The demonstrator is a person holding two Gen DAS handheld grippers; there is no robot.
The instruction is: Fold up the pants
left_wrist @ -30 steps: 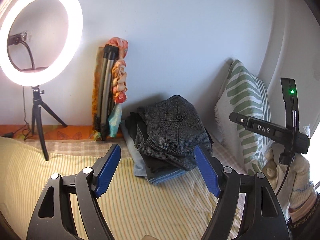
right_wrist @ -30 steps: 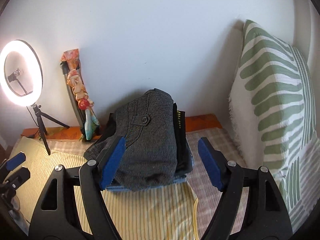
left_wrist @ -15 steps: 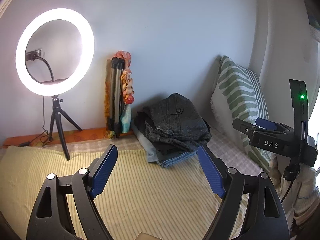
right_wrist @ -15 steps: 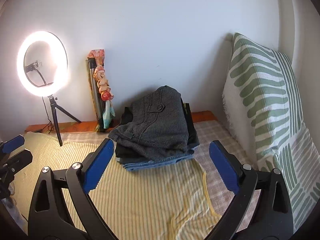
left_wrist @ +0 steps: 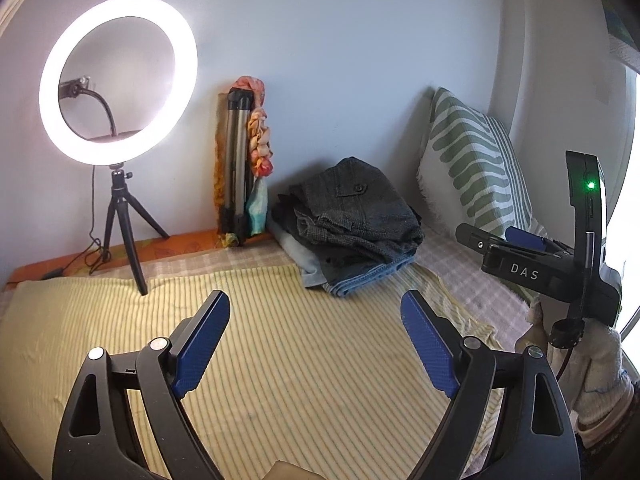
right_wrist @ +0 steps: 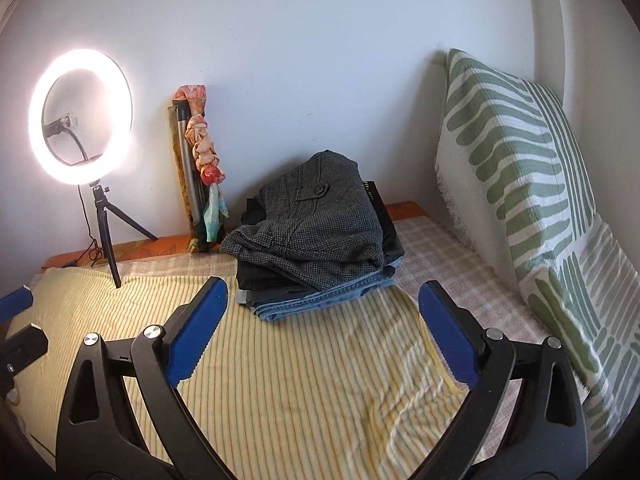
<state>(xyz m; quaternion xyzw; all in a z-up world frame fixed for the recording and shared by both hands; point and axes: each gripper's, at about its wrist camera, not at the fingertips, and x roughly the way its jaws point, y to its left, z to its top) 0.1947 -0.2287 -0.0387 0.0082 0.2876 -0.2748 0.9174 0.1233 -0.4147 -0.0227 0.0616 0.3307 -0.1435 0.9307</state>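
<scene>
Pants [right_wrist: 316, 216]: grey checked pair tops the folded stack against the wall, beside the striped pillow [right_wrist: 516, 160]. My left gripper [left_wrist: 316, 344] and right gripper [right_wrist: 320, 328] hang spread, empty, short of the stack. Risk: top fold looks loosely seated, I think; a nudge could slide it.

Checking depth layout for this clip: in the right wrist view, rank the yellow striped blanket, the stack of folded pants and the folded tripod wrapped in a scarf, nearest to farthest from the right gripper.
1. Yellow striped blanket: directly under the open right gripper.
2. Stack of folded pants: ahead, centre.
3. Folded tripod wrapped in a scarf: against the back wall, left of the stack.
</scene>
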